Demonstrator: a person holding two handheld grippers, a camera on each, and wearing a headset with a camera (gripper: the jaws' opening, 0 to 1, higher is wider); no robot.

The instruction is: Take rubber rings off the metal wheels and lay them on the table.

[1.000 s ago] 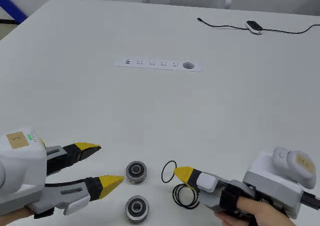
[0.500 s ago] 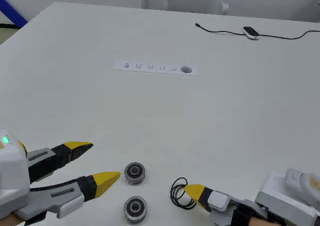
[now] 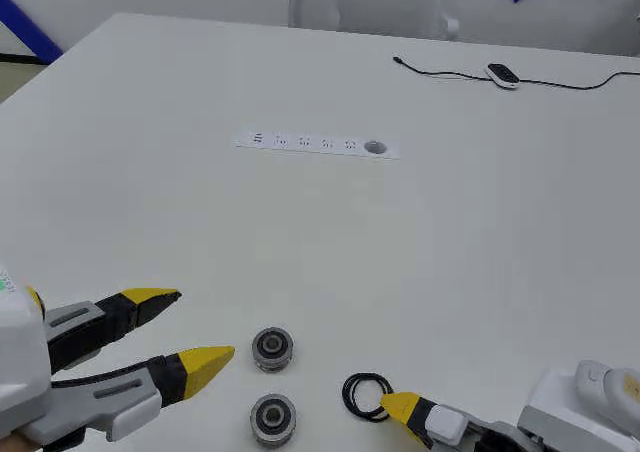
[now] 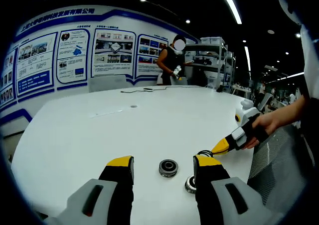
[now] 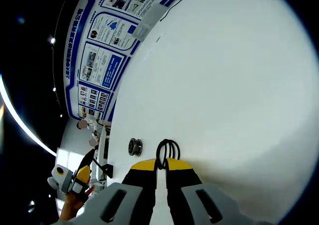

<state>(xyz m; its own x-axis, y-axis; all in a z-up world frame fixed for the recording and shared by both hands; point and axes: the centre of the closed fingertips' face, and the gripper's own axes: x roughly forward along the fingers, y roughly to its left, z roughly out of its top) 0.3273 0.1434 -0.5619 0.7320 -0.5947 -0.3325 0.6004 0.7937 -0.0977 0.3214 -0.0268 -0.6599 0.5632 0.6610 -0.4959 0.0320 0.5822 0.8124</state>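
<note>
Two bare metal wheels lie on the white table, one [image 3: 272,348] behind the other [image 3: 273,418]. My left gripper [image 3: 190,329] hovers open just left of them with nothing between its yellow tips. In the left gripper view [image 4: 163,161] the wheels [image 4: 168,168] lie just beyond the tips. A small pile of black rubber rings [image 3: 367,395] lies flat to the right of the wheels. My right gripper [image 3: 400,407] is shut at the pile's near edge. In the right gripper view [image 5: 160,165] a strand of a ring [image 5: 168,150] runs down between the tips.
A white power strip [image 3: 315,143] lies mid-table. Near the far edge sits a small remote [image 3: 503,74] with a black cable. A person [image 4: 172,60] stands beyond the table's far end. Wide bare tabletop [image 3: 450,252] stretches behind the wheels.
The right gripper has drawn back and down; the ring it held raised on its tip now lies flat on the pile. The left gripper has stayed open and barely moved.
</note>
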